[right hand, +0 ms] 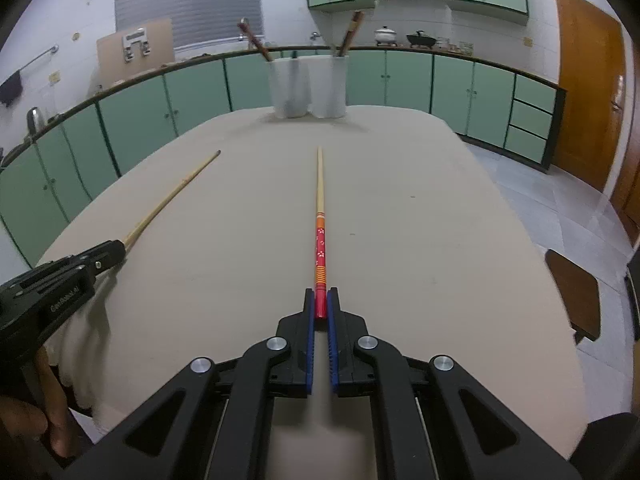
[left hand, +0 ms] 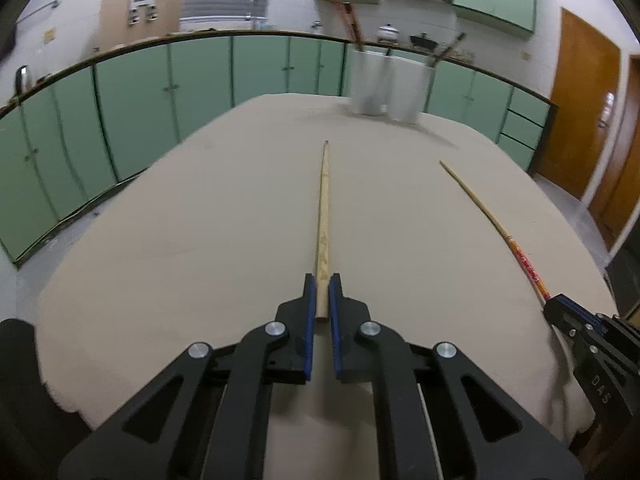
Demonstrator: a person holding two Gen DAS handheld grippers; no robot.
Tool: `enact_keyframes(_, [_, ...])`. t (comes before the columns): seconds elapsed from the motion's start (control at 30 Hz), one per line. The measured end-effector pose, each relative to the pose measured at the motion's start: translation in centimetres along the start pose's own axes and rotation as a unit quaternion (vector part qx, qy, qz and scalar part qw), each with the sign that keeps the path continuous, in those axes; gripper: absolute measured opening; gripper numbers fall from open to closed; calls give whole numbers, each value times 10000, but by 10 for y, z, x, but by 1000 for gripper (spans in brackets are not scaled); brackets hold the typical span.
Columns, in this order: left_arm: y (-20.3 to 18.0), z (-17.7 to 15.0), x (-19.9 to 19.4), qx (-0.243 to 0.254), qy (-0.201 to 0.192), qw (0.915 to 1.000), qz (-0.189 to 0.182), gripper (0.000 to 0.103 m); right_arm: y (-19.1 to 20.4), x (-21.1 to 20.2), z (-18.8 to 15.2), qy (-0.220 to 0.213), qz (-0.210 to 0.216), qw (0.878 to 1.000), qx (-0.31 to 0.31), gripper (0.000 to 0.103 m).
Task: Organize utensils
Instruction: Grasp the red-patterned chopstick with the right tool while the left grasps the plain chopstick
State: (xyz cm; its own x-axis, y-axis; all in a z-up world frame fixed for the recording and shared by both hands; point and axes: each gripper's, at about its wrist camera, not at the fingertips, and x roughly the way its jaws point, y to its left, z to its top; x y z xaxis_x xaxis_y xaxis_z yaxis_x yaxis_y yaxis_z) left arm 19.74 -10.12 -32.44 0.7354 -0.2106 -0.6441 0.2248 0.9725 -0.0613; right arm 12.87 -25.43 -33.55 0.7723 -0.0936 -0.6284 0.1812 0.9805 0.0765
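The left gripper (left hand: pixel 319 280) pinches the thick end of a plain wooden chopstick (left hand: pixel 323 216) between its blue ribbed fingers (left hand: pixel 308 320). The stick is pale, grainy and tapered, and it points straight away toward the far side, narrowing to a small tip. The right gripper (right hand: pixel 320 294) is closed the same way on a painted chopstick (right hand: pixel 320 240): glossy red at the held end, then orange bands and a red stretch with small white flowers, then bare pale wood tapering to the far tip. Whether either stick rests on the cloth or hangs just above it cannot be told.

From each wrist camera the other gripper shows at the near edge with its own stick slanting away, the two sticks well apart and roughly side by side.

The surface (right hand: pixel 420 220) is a wide table under a smooth beige cloth. At its far edge stand two white cylindrical holders (right hand: pixel 308 88), touching or nearly so, each with a dark reddish-brown utensil (right hand: pixel 348 36) leaning out of the top.

Behind runs a long row of pale green cabinets (right hand: pixel 408 80) under a dark-edged counter, with green wall cupboards above, white tiled walls, pots on the counter and a brown wooden door (right hand: pixel 588 96) at the right.
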Motion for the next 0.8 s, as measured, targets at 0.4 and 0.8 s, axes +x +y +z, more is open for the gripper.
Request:
enact_keyframes(0.4, [8,0,-1,324,41,9994,103,32,1,-3,-1,-2,51,10000,56,10])
enact_keyframes(0.8, [15,11,-30,451,290,9984,-193,6,-2,-24,14,72,158,9991,376,6])
